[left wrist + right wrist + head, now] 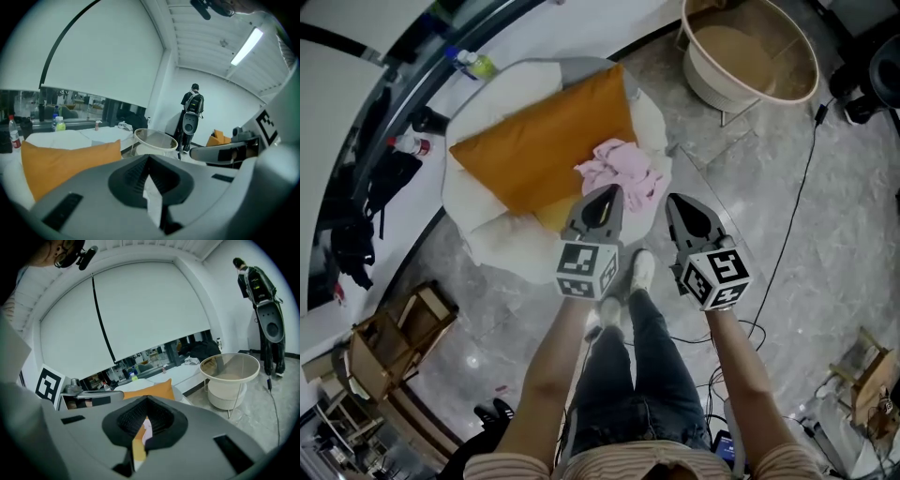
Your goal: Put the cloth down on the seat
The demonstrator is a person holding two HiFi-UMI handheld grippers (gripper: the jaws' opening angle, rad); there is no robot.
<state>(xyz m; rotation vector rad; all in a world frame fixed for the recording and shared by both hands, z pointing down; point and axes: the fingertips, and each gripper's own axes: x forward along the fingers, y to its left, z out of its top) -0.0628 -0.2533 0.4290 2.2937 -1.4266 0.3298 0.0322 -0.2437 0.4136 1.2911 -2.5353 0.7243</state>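
Cloth (623, 173) lies on seat (485, 236) — left gripper (607, 197), right gripper (681, 206) jaws closed (both empty).

Right hand-held gripper (142, 437) jaws together, thin slit between, nothing gripped. Through slit: sliver of pink cloth (147, 431), orange beside. Orange cushion (151, 391) just beyond jaws. Round side table (229, 365) at right, on floor (262, 418).

The cushion (544, 141) lies on the seat (487, 239), across its left and middle. The cloth (623, 169) lies on the seat too, touching the cushion's right edge. The table (814, 80) stands behind and right of the seat, apart. Bottles (476, 64) stand behind it, leftward.
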